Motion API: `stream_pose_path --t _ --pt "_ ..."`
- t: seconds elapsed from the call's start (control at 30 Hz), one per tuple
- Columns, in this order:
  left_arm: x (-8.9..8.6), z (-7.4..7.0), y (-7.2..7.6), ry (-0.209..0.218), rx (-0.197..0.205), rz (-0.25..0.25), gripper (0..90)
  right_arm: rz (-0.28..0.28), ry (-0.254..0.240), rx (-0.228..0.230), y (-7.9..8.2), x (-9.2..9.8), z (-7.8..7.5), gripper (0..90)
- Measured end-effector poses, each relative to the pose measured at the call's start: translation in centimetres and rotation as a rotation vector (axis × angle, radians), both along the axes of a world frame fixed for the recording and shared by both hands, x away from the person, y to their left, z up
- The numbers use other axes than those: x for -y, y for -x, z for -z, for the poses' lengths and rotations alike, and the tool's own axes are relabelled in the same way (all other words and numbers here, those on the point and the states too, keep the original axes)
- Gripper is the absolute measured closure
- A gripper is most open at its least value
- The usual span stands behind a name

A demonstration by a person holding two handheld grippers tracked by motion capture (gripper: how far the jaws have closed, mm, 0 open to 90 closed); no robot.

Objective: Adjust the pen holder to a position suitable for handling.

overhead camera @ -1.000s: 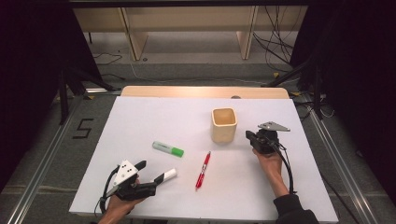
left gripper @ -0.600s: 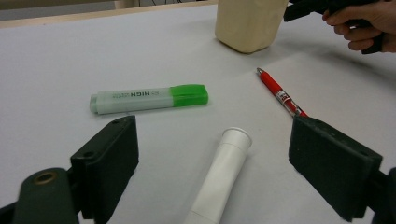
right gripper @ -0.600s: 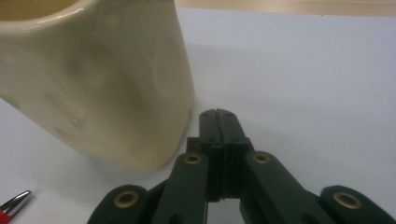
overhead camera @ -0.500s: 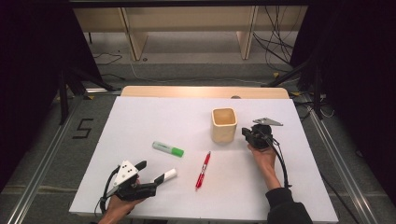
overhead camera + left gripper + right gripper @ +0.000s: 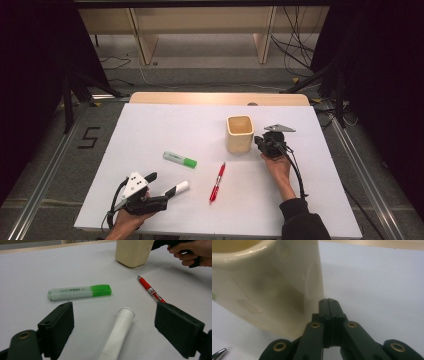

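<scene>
- Sliding in across the white table top (image 5: 165,125), the right gripper (image 5: 258,143) is now sitting just beside the right wall of the cream square ceramic cup (image 5: 239,134), nearer to it than a second ago.
- In the right gripper view its two black jaws are pressed flat together with nothing between them, tips (image 5: 328,302) right at the cup's lower corner (image 5: 269,290); whether they are actually touching the glaze, I cannot tell.
- That looks to me like a nudge or a steadying of the cup being set up rather than a pick, since closed jaws cannot take hold of its wall.
- The left gripper (image 5: 165,195) is staying put near the front left edge, jaws standing wide apart.
- Lying between those open jaws is the white cylindrical marker with a black cap (image 5: 117,336), not yet pinched on either side.
- I'm guessing the pens are headed for the cup, and none is in it so far as I can see.
- Counting up: one cup, standing upright right of centre.
- One white marker, one green-capped pale highlighter (image 5: 180,159) left of centre, and one red ballpoint pen (image 5: 217,181) lying in front of the cup: three writing things, all flat on the table.
- Two grippers, one in each hand.
</scene>
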State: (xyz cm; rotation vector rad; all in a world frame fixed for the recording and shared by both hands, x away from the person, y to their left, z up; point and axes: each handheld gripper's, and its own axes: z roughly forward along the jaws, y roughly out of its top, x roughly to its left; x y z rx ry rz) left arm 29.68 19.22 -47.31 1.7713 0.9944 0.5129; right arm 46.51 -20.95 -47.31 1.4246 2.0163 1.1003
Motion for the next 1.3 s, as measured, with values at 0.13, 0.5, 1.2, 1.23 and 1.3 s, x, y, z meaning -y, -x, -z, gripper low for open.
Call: stream_pose_path --t 0.13,0.5,1.2,1.23,1.3 --pt "0.0 0.0 0.0 0.000 0.000 0.000 15.6 0.001 0.015 0.001 0.0 -0.7 0.0 90.0" --pt "0.1 0.0 -0.1 -0.005 -0.001 0.003 15.6 0.022 0.007 -0.016 0.1 -0.9 0.2 90.0" --pt "0.1 0.1 -0.1 -0.007 -0.003 0.005 15.6 -0.017 0.031 -0.020 -0.9 -5.0 0.3 90.0" --pt "0.1 0.1 -0.1 -0.007 -0.003 0.006 15.6 -0.021 0.033 -0.018 -1.0 -5.2 0.3 90.0" --pt "0.1 0.1 -0.1 -0.006 -0.002 0.006 15.6 -0.025 0.030 -0.017 -1.1 -5.4 0.4 90.0"
